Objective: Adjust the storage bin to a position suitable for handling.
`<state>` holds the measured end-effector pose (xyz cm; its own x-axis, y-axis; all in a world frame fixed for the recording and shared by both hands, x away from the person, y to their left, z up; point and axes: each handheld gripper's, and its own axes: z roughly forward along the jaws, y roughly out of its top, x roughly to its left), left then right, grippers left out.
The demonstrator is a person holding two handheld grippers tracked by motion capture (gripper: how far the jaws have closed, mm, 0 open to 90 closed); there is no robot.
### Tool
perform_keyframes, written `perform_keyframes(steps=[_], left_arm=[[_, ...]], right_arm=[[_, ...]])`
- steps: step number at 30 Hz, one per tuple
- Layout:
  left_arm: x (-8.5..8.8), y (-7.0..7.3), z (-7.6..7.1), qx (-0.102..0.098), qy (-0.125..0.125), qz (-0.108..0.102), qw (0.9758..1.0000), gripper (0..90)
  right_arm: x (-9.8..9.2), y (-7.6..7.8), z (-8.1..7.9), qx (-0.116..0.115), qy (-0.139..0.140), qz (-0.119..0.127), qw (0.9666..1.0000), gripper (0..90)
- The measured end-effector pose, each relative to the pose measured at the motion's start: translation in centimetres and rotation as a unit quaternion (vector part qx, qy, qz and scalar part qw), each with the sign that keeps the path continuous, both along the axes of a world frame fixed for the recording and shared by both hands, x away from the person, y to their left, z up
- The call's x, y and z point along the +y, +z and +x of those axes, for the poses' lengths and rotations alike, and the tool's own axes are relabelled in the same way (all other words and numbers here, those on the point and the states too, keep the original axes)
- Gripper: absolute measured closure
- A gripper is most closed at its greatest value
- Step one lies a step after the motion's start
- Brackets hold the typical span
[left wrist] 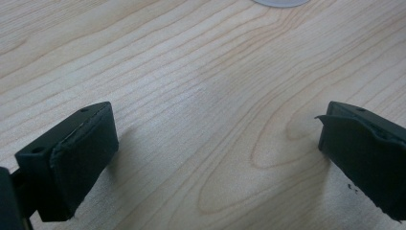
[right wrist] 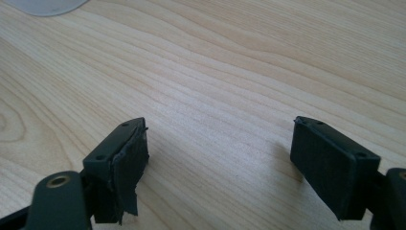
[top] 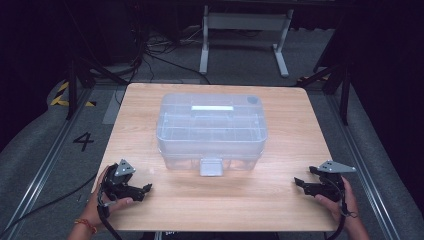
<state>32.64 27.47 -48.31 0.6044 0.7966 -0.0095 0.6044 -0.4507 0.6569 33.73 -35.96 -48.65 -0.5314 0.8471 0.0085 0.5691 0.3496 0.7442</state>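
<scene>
A clear plastic storage box (top: 211,131) with a closed lid and a front latch (top: 211,167) stands in the middle of the wooden table (top: 150,210). My left gripper (top: 145,192) rests on the table near the front left corner, held by a hand, jaws open and empty. My right gripper (top: 299,183) rests near the front right edge, also open with nothing between its jaws. In the left gripper view the left gripper (left wrist: 218,143) has its two black pads far apart over bare wood. The right gripper (right wrist: 218,153) in its own view looks much the same, with a worn left pad.
A rim of the clear box (left wrist: 280,2) peeks in at the top of the left gripper view, and again the box (right wrist: 45,5) at the top left of the right gripper view. Beyond the table stand a white frame (top: 245,35), cables and a floor mark "4" (top: 83,141).
</scene>
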Motion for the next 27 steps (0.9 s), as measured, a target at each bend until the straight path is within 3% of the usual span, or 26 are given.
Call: perform_keyframes(steps=[9,12,15,18,21,25,27], left_arm=[[0.1,0.1,0.1,-0.003,-0.005,0.007,1.0000,0.3],[0.1,0.1,0.1,-0.003,-0.006,0.007,1.0000,0.3],[0.1,0.0,0.0,-0.005,-0.004,0.006,1.0000,0.5],[0.1,0.0,-0.1,0.000,0.002,0.002,1.0000,0.5],[0.2,0.0,-0.1,-0.002,-0.001,0.004,1.0000,0.5],[0.2,0.0,-0.1,-0.003,-0.001,0.003,1.0000,0.6],[0.2,0.0,-0.1,-0.003,-0.001,0.003,1.0000,0.5]], right_arm=[[0.4,0.1,0.7,0.006,0.012,-0.005,0.9999,19.5],[0.5,0.8,1.2,0.023,0.005,-0.024,0.9994,29.6],[0.6,1.0,1.3,0.027,0.008,-0.032,0.9991,27.8],[0.8,1.5,1.5,0.012,0.017,-0.039,0.9990,29.0],[1.0,2.7,1.7,-0.009,0.050,-0.019,0.9985,30.5],[1.8,5.3,2.5,-0.041,0.062,-0.005,0.9972,30.5],[2.0,5.9,2.7,-0.047,0.065,-0.001,0.9968,30.6]])
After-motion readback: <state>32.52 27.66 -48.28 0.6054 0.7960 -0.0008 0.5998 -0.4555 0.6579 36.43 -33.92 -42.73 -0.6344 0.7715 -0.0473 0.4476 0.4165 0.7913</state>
